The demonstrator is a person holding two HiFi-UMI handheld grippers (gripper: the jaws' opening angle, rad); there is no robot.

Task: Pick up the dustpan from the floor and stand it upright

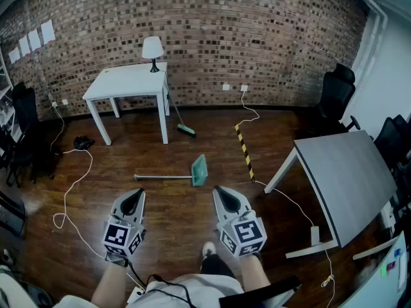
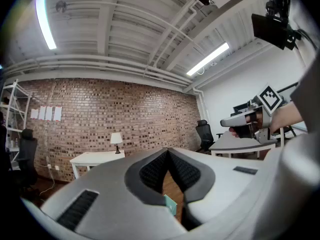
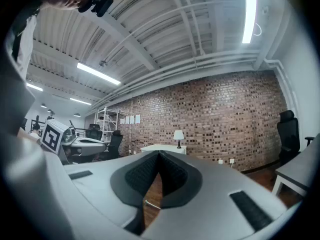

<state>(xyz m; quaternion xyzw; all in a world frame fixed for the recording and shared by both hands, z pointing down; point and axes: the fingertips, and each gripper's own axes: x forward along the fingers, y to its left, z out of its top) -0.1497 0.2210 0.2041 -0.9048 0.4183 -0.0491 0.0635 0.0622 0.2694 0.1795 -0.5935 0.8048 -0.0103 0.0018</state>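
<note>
A green dustpan (image 1: 200, 170) lies flat on the wooden floor, its long metal handle (image 1: 162, 177) stretching to the left. Both grippers hover level above the floor, nearer to me than the dustpan. My left gripper (image 1: 134, 195) is shut and empty, its tips near the handle's left end. My right gripper (image 1: 220, 190) is shut and empty, just right of the green pan. Through the left gripper's jaws a corner of the dustpan (image 2: 170, 203) shows; through the right's, the handle (image 3: 151, 204). The right gripper (image 2: 237, 122) also appears in the left gripper view.
A white table (image 1: 128, 82) with a lamp (image 1: 152, 48) stands at the brick wall, a broom (image 1: 180, 121) leaning beside it. A grey table (image 1: 350, 178) stands at right, with office chairs (image 1: 335, 95) behind. A white cable (image 1: 70, 191) and a striped strip (image 1: 243, 151) lie on the floor.
</note>
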